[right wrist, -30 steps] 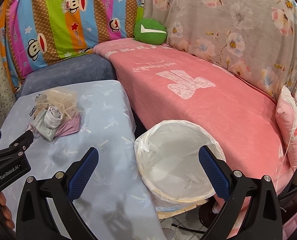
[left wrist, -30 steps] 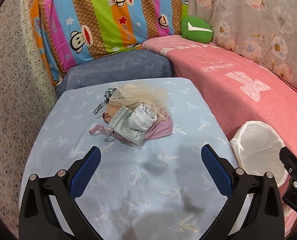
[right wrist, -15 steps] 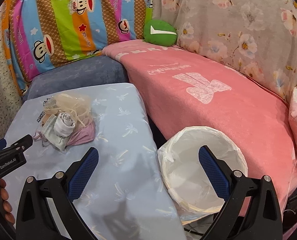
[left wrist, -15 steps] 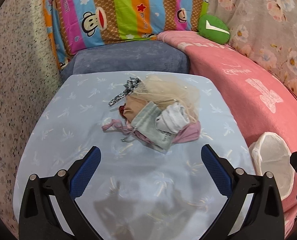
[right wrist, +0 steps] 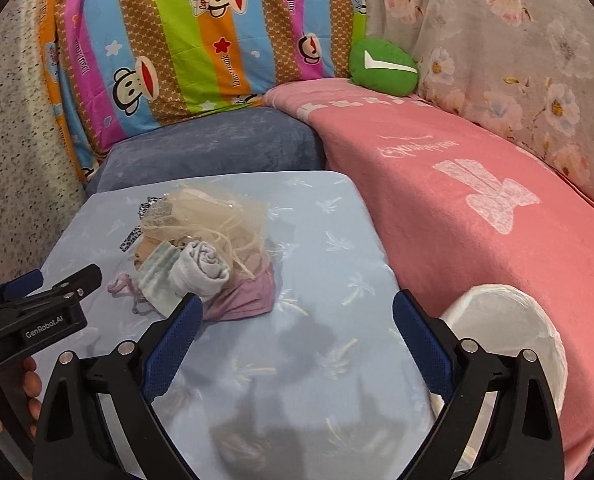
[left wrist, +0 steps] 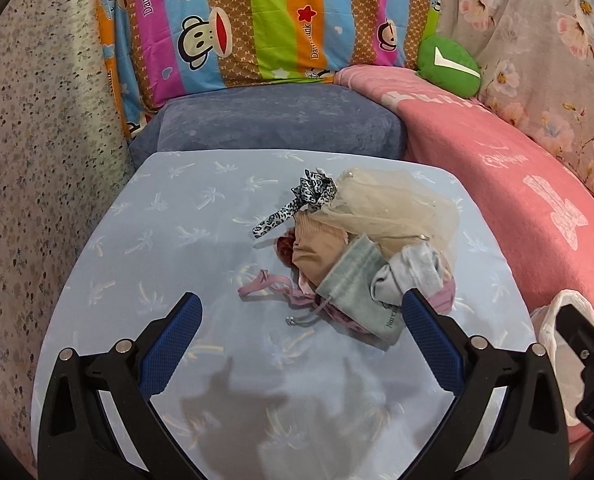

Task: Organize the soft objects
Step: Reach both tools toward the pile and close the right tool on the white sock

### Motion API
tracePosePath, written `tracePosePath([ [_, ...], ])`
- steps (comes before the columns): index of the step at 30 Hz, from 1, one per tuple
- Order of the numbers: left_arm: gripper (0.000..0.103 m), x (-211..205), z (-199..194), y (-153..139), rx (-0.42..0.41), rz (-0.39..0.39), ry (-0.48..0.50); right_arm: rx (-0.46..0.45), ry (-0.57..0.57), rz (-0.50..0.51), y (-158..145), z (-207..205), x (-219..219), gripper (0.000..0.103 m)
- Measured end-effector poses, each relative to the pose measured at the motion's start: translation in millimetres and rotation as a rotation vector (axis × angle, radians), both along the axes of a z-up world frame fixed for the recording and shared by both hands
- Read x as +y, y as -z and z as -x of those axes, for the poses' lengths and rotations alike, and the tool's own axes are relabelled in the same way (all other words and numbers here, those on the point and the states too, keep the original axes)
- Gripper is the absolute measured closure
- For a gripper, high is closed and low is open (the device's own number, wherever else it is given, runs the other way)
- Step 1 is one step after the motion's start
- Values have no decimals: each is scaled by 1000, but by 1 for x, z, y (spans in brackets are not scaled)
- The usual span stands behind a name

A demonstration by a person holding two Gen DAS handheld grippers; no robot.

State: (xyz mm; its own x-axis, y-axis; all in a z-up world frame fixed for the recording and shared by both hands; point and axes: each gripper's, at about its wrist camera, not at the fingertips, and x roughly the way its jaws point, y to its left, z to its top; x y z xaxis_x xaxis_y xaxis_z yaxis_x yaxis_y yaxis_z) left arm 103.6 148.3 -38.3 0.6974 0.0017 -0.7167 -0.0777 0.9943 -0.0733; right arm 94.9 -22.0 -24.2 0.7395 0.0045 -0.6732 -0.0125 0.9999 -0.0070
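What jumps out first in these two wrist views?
A small heap of soft items sits on the light blue table: sheer beige fabric, a rolled white sock, a grey drawstring pouch, a leopard-print ribbon. Behind it, a loud striped monkey-print pillow stands against the wall, with a pink blanket to the right. A white mesh basket waits beside the table's right edge; both tools, left tool and right tool, are open and empty.
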Motion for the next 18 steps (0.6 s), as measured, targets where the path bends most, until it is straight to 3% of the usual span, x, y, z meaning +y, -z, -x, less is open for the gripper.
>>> tracePosePath([
  [7,9,7,-24,10,16,22,29,62,-113,-75,28,-39,34,37],
  [10,15,7,-37,19,41,34,54,89,-133,-92,42,-53,42,47],
  [18,22,9,-60,40,89,66,99,137,-164,-90,68,-81,53,61],
])
